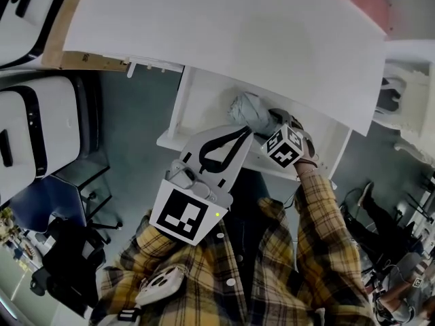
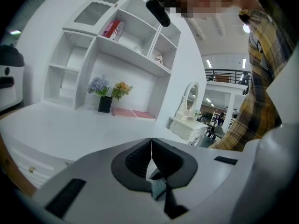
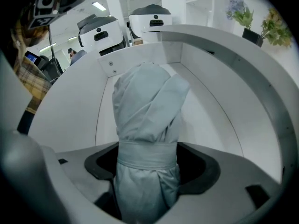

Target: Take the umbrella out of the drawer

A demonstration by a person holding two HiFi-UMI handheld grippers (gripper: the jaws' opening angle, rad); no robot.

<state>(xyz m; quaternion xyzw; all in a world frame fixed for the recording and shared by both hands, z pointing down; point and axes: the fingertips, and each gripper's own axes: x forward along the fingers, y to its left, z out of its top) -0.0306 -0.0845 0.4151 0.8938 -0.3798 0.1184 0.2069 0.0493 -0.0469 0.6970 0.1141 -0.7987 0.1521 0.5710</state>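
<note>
Head camera: it looks steeply down from your head, past your plaid shirt [image 1: 272, 263], onto the white desk top [image 1: 238, 32] and the drawer [image 1: 204, 100] standing out under its edge, at middle range. Left gripper [image 2: 151, 148] camera: it faces along its own jaws and out across that same desk top toward the shelf unit [image 2: 117, 55] at the back, so it shares only the desk top with your head view. Right gripper [image 3: 147, 160] camera: it sits very near and looks along its jaws into the drawer, with the umbrella [image 3: 147, 111] filling its centre, and it shares both with your head view.
</note>
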